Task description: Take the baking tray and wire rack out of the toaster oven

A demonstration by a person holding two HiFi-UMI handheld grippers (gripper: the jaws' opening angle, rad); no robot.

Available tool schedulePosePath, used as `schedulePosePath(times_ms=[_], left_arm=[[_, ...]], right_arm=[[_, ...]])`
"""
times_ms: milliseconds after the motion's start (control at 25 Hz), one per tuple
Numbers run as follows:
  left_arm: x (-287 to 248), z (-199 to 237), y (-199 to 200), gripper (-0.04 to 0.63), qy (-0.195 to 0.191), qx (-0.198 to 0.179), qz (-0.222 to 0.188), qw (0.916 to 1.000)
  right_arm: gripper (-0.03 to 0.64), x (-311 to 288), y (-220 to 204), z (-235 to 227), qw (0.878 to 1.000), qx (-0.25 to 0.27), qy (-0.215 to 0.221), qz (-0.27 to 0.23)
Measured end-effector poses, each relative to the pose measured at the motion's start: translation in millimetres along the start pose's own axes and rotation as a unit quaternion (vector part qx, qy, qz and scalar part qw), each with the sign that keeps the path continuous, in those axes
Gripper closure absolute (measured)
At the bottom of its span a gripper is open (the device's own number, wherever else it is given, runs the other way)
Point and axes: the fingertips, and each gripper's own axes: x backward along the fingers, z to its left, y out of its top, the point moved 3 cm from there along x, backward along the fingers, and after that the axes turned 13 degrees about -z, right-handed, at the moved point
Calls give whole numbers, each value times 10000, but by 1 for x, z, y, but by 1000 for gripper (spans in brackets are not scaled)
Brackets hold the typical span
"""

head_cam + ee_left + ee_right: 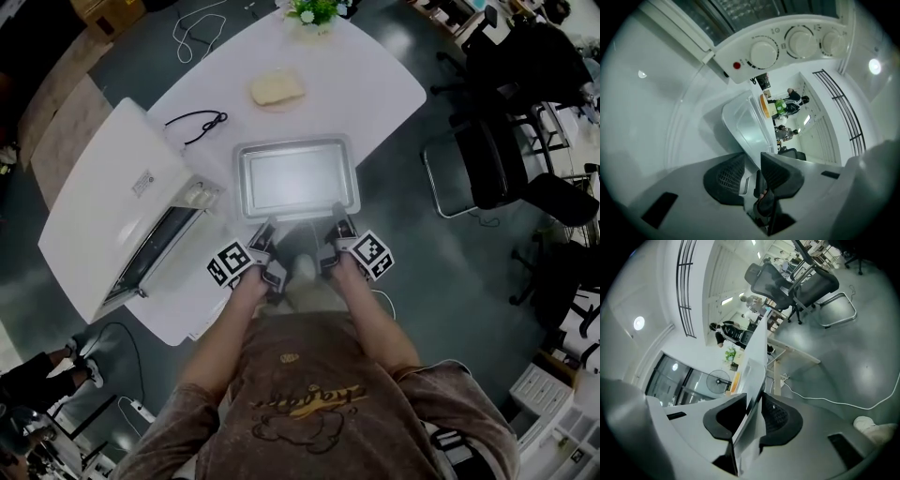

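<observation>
Already out of the toaster oven [112, 211], the baking tray [295, 178] lies flat and empty near the front edge of the white table [384, 84], its long side towards the person. From the head view it seems to rest on the tabletop, though I cannot be sure it is fully set down.

The left gripper [265, 231] has the left end of the tray's near rim, and its own view shows the two dark pads closed onto that rim [752, 176], the tray [747, 124] running away from them. The right gripper [339, 225] has the right end of the same rim, and its view shows the thin metal edge pinched between its pads [752, 414], the tray [755, 357] seen edge-on.

The toaster oven stands just to the tray's left, set at an angle, and its row of three knobs [800, 43] shows in the left gripper view. A black cable [199, 122] lies looped behind it. Further back sit a slice of bread [277, 88] and a potted plant [314, 11]. An office chair [497, 155] stands on the floor to the right.
</observation>
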Motion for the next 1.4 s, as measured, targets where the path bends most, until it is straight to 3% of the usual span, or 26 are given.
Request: schedulePosePath(times_ms=[280,480,720,880,1120,1400], left_arm=[[33,6,-1,500,130,31,-167,9998],[50,-2,19,499,-197,-36,-495,9986],[74,-12,48,472,-591,-224,-816,9947],[99,-16,68,444,-789,-256,-1150,9899],[158,-11,113,416,-924,-271,-2076,9735],[228,6,168,416,-716,-162,-3278,9419]], right_arm=[[532,-10,-5,-11,9997,171,-136,71],[440,-7,-18,-5,9991,210,99,341],[426,27,-33,0,9964,582,70,605],[422,48,-52,24,9906,894,368,968],[422,45,-111,94,9760,840,1235,1588],[422,31,-198,173,9399,951,2109,2510]])
